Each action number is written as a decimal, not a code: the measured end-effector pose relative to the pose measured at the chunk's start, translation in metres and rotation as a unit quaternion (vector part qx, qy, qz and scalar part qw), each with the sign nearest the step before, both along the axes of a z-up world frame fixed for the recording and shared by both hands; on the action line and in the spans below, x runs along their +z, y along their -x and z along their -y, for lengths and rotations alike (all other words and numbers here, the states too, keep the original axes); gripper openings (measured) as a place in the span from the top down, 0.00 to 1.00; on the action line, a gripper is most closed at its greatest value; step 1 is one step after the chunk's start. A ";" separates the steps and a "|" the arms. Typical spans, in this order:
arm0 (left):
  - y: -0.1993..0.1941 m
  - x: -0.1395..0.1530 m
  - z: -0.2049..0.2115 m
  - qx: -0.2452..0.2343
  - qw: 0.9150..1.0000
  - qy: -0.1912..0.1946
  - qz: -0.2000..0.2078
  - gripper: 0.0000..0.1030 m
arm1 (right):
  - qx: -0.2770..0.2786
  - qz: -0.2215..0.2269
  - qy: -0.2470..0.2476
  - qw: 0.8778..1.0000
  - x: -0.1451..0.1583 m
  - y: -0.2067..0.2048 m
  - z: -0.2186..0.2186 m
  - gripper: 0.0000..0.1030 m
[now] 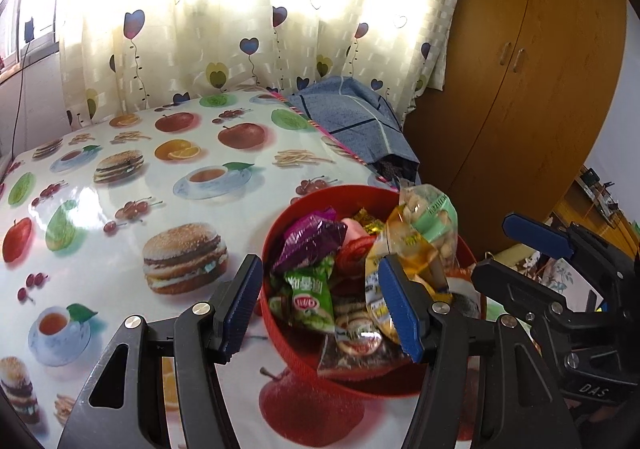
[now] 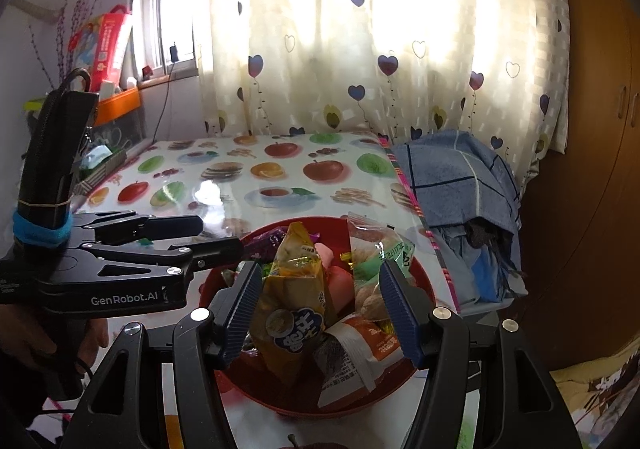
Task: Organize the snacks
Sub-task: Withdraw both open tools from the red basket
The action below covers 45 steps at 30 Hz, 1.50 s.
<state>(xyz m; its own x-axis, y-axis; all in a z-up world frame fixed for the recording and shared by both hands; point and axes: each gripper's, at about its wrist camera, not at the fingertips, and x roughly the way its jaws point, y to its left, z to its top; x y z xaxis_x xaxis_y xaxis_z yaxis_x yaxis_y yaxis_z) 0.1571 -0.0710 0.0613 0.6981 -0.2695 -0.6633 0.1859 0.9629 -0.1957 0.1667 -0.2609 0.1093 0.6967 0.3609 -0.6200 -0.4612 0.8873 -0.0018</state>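
Observation:
A red bowl (image 1: 280, 225) full of snack packets stands near the table's front right; it also shows in the right wrist view (image 2: 420, 273). Inside are a purple packet (image 1: 308, 241), a green packet (image 1: 312, 297), a yellow packet (image 2: 292, 301), a clear bag with a green label (image 2: 380, 261) and an orange-white packet (image 2: 360, 349). My left gripper (image 1: 320, 305) is open, its fingers either side of the bowl's left part, holding nothing. My right gripper (image 2: 320, 305) is open above the bowl, around the yellow packet without touching it. The right gripper also shows in the left wrist view (image 1: 516, 249).
The table (image 1: 120, 185) has a glossy food-print cloth. A blue checked cloth (image 1: 360, 117) lies at its right edge. A wooden wardrobe (image 1: 520, 69) stands right; a curtain (image 2: 380, 29) hangs behind. A box with clutter (image 2: 100, 165) sits at the table's left.

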 end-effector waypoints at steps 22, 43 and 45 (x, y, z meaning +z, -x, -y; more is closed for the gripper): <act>0.057 -0.014 0.014 -0.007 1.000 -0.022 -0.018 0.41 | -0.003 -0.060 0.019 0.998 -0.031 0.039 0.003 0.41; 0.077 -0.020 0.022 0.000 1.000 -0.023 -0.016 0.41 | -0.007 -0.071 0.026 0.997 -0.040 0.054 0.007 0.41; 0.078 -0.020 0.024 0.001 1.000 -0.025 -0.017 0.41 | -0.008 -0.071 0.028 0.997 -0.041 0.055 0.008 0.41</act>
